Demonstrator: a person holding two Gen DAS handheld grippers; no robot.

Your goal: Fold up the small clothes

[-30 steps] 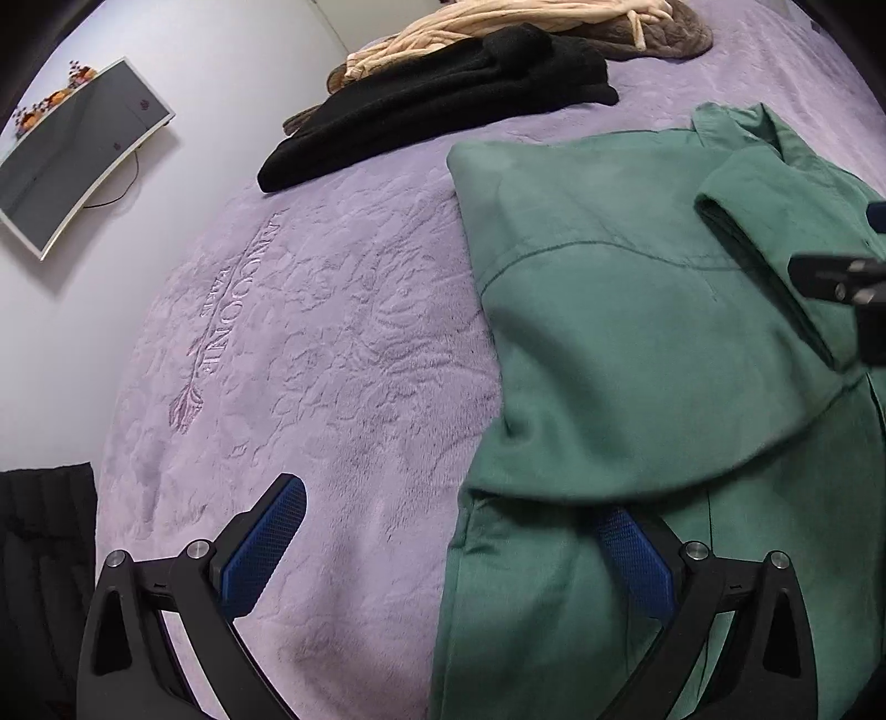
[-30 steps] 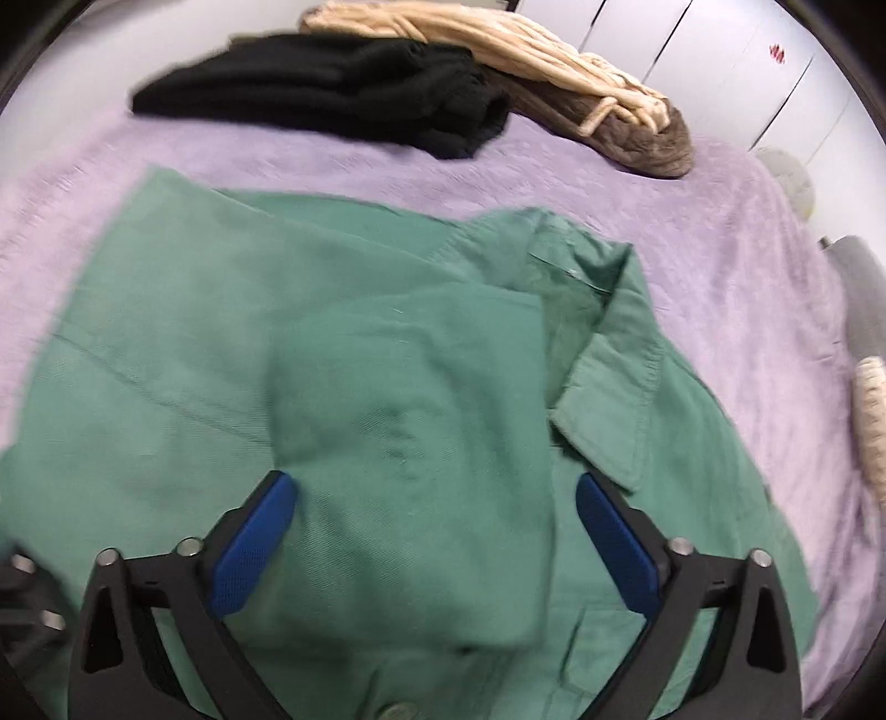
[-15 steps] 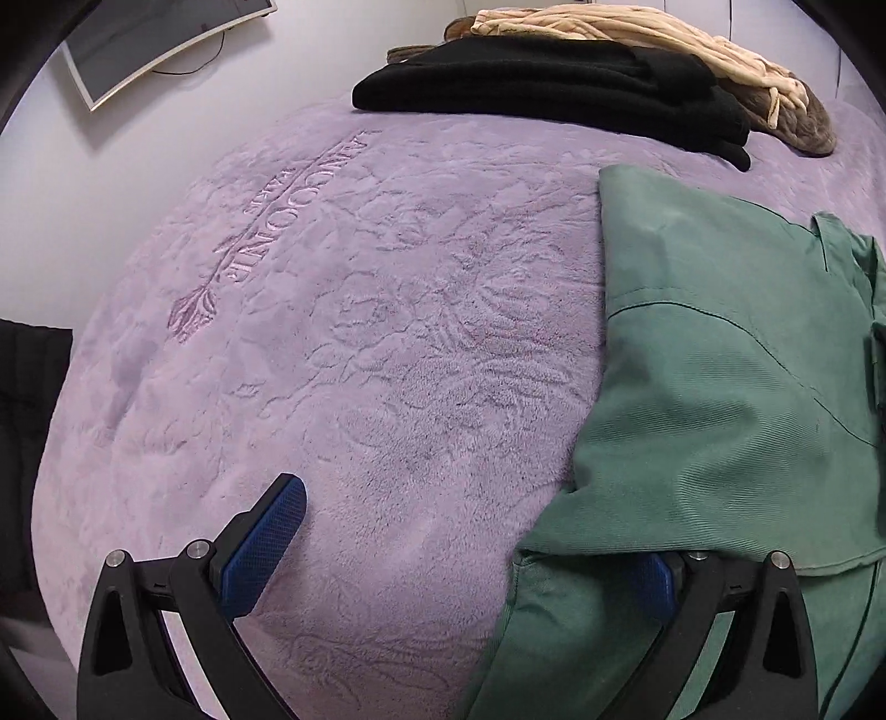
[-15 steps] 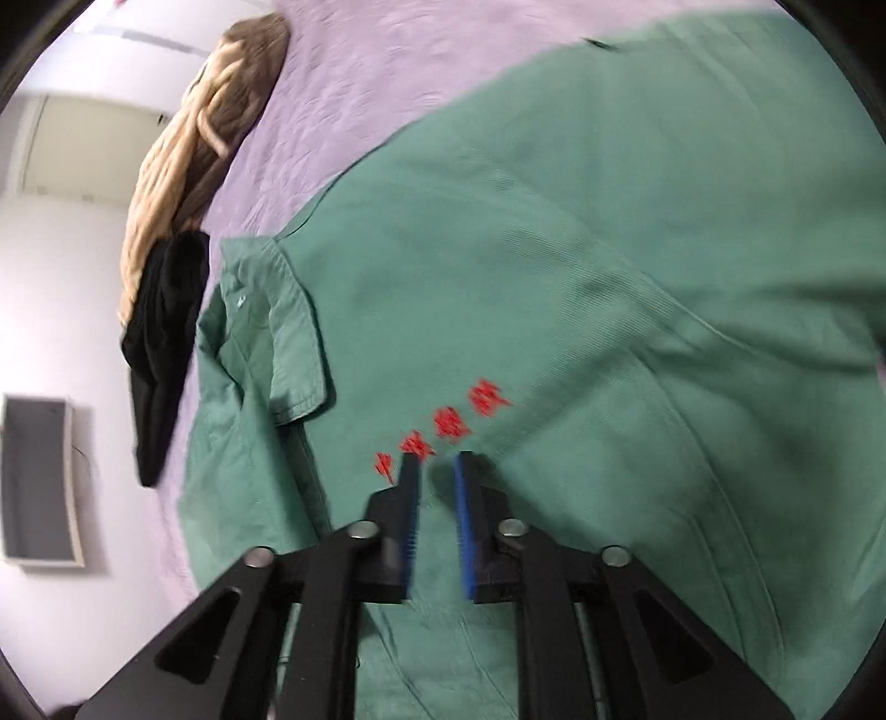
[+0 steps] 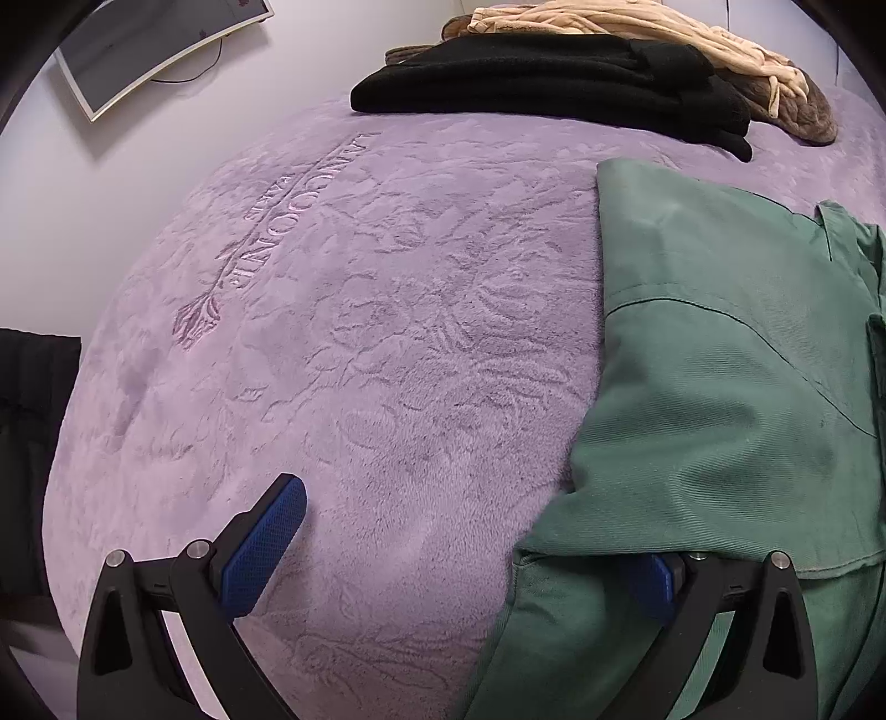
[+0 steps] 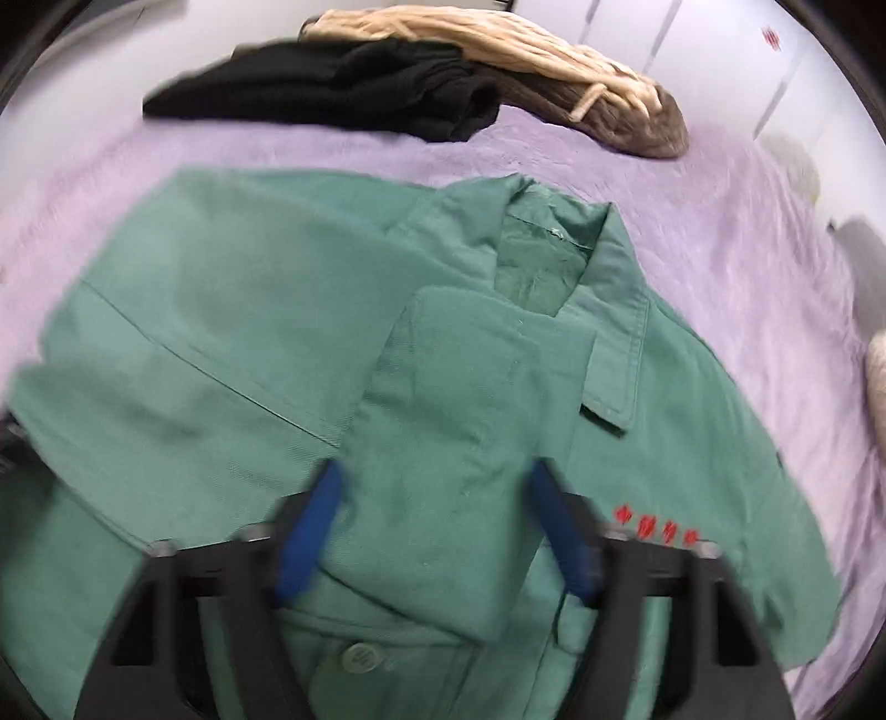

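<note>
Left wrist view shows a purple blanket (image 5: 387, 343) with pressed flowers, a white wall and a screen (image 5: 155, 50) behind. The green shirt (image 6: 343, 343) lies flat on it; black clothes (image 6: 332, 88) lie beyond. Left gripper (image 5: 470, 543) is wide open, one finger under the fabric. Right gripper (image 6: 437, 526) is closing, its fingers apart over a folded sleeve.

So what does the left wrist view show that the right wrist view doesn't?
Only the left wrist view: the wall panel, the lettering pressed into the purple blanket, and the left gripper, open, one finger tucked under the green shirt.

Only the right wrist view: the shirt's collar, its red embroidery, a button, and the right gripper, jaws closing over a folded sleeve.

Both: shirt, blanket, black garment, beige and brown pile.
</note>
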